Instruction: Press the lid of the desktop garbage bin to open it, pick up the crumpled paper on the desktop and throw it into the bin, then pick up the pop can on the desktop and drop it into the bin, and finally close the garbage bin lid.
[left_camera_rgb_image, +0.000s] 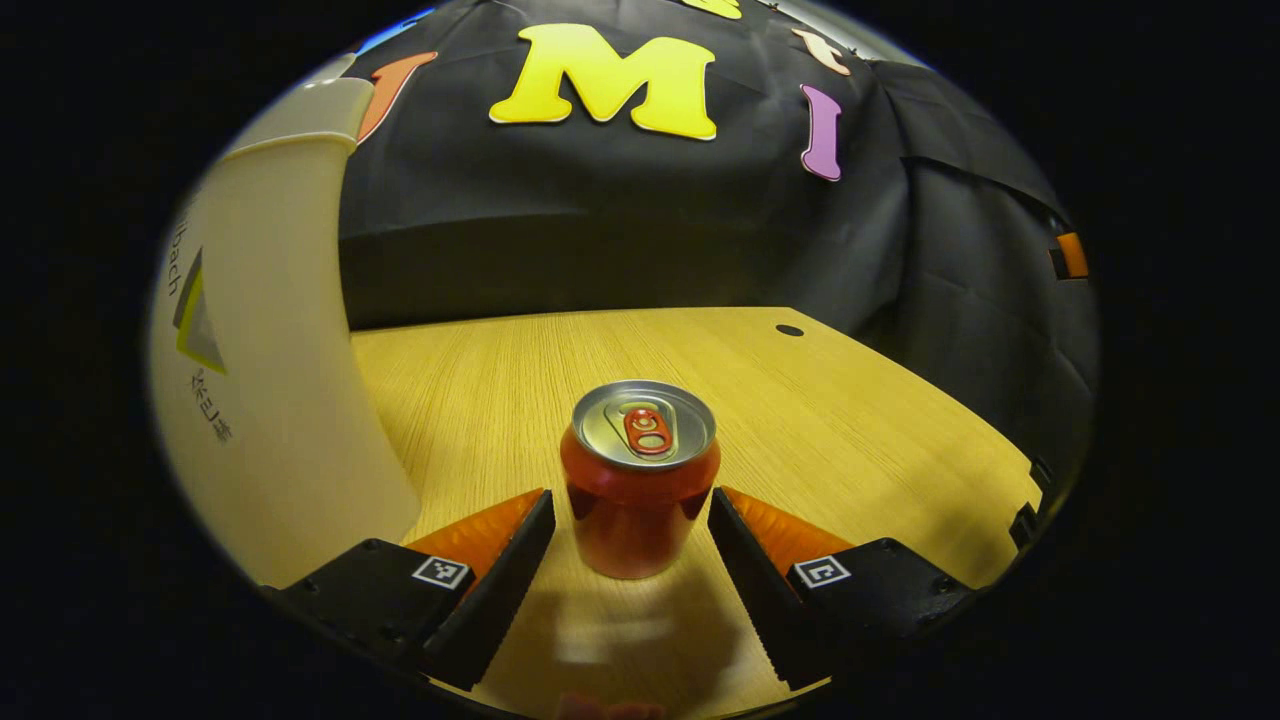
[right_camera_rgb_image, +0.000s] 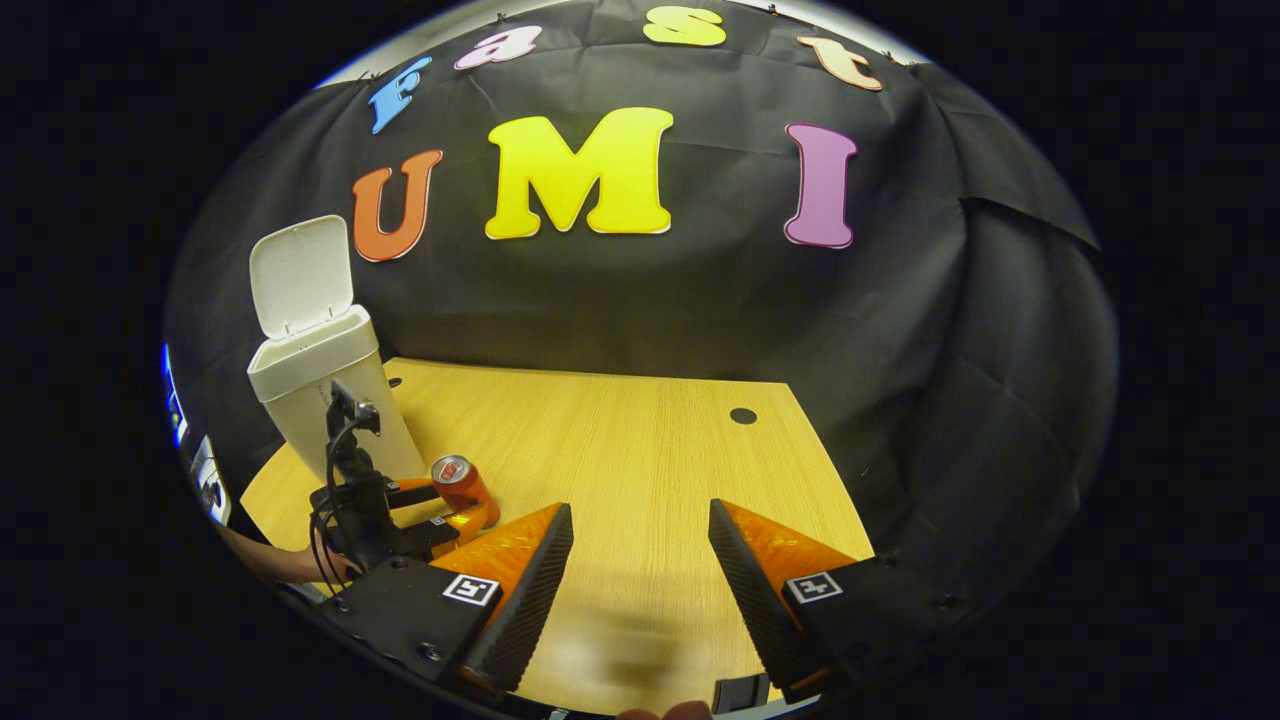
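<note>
A red pop can (left_camera_rgb_image: 640, 480) stands upright on the wooden table (left_camera_rgb_image: 850, 420), its silver top facing me. My left gripper (left_camera_rgb_image: 632, 497) is open and straddles the can, one finger close on each side. The white garbage bin (left_camera_rgb_image: 270, 400) rises just left of it. In the right gripper view the bin (right_camera_rgb_image: 325, 385) stands at the table's far left with its lid (right_camera_rgb_image: 300, 272) tipped up and open. The can (right_camera_rgb_image: 462, 486) sits beside it between the fingers of the left gripper (right_camera_rgb_image: 445, 508). My right gripper (right_camera_rgb_image: 640, 560) hovers open over bare table, nothing between its fingers.
A hand (right_camera_rgb_image: 275, 565) holds the left gripper at the table's left edge. A small dark hole (right_camera_rgb_image: 743, 415) marks the table top near the back. The black cloth wall closes in behind and to the right of the table.
</note>
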